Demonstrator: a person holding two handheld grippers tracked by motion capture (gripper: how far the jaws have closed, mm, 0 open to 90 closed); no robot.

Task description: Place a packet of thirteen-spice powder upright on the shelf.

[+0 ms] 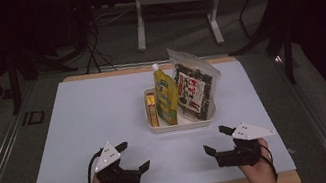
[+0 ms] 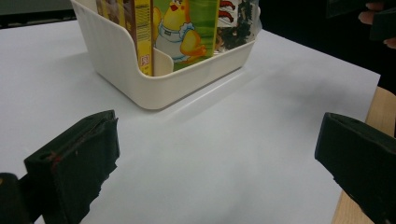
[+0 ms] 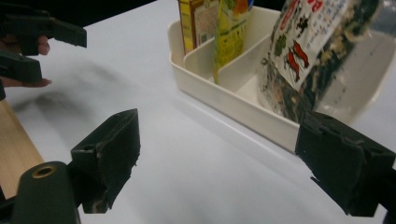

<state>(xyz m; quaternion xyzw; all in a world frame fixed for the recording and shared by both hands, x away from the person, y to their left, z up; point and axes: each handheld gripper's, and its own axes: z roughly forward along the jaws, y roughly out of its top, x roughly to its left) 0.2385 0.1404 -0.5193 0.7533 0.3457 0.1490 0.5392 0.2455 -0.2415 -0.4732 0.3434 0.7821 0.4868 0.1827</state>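
On the counter (image 1: 103, 112), your left hand-held gripper (image 1: 131, 157) and right hand-held gripper (image 1: 216, 140) rest spread and empty; the white bin's (image 1: 177, 125) snacks look untouched, so all handling remains.

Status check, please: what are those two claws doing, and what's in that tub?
Left gripper open, right gripper open, both empty. Tub untouched: box, pouch, bag. Nothing between.
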